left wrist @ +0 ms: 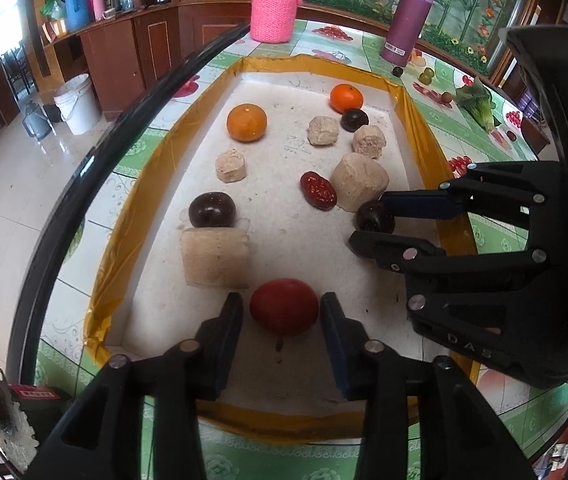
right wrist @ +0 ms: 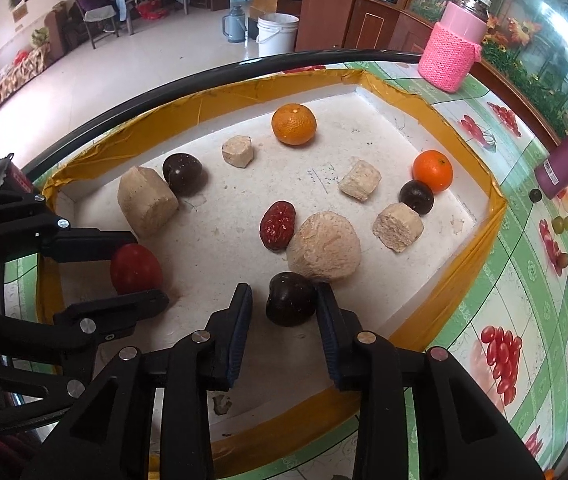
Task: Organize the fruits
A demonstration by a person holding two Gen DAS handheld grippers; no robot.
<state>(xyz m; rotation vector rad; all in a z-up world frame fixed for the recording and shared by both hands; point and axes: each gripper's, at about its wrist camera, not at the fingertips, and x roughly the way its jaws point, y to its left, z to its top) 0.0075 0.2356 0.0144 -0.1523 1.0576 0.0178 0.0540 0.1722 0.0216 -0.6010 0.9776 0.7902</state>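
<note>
A white tray (left wrist: 268,216) with a yellow taped rim holds fruits and beige foam blocks. My left gripper (left wrist: 282,312) is open around a red tomato (left wrist: 284,306), one finger on each side; it also shows in the right wrist view (right wrist: 136,270). My right gripper (right wrist: 284,300) is open around a dark plum (right wrist: 290,298), which also shows in the left wrist view (left wrist: 374,216). Two oranges (left wrist: 246,122) (left wrist: 346,98), two more dark plums (left wrist: 212,210) (left wrist: 354,120) and a red date (left wrist: 318,190) lie in the tray.
Several beige foam cylinders (left wrist: 360,182) and a block (left wrist: 216,256) stand among the fruits. A pink knitted bottle (left wrist: 274,4), a purple flask (left wrist: 406,20) and a lettuce leaf (left wrist: 478,106) stand on the green patterned tablecloth beyond the tray. The table edge (left wrist: 96,152) is left.
</note>
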